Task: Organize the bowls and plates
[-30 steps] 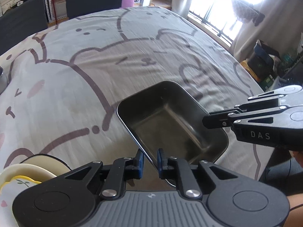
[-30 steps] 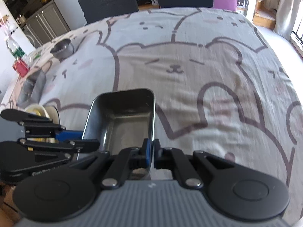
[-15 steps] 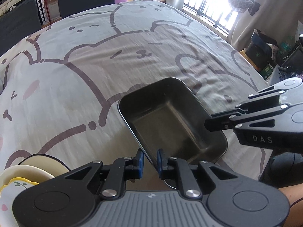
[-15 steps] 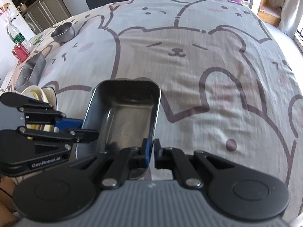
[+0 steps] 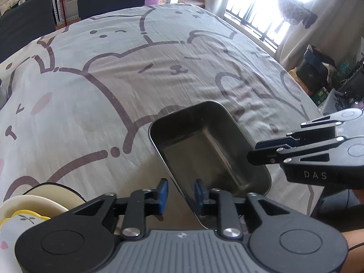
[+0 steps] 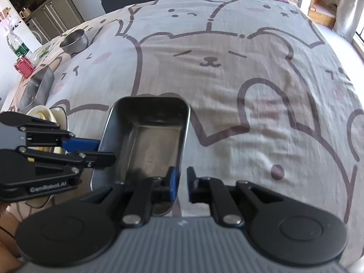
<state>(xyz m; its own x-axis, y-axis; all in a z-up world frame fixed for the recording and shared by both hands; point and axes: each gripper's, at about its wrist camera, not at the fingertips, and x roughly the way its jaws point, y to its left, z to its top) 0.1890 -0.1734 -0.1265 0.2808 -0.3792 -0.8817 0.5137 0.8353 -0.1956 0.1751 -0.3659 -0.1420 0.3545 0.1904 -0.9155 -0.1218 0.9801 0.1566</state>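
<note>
On the bear-print tablecloth (image 5: 95, 104), near edge, rests the metal tray (image 5: 204, 145). Both left gripper (image 5: 179, 195) and right gripper (image 6: 180, 184) are opening, releasing its rims; better withdraw straight, without dragging it.

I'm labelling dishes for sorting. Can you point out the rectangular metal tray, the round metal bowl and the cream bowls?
rectangular metal tray (image 6: 150, 141): right wrist view, on its inner floor.
round metal bowl (image 6: 74, 41): right wrist view, on its outer wall.
cream bowls (image 5: 34, 207): left wrist view, on the inside of the nearer bowl.
</note>
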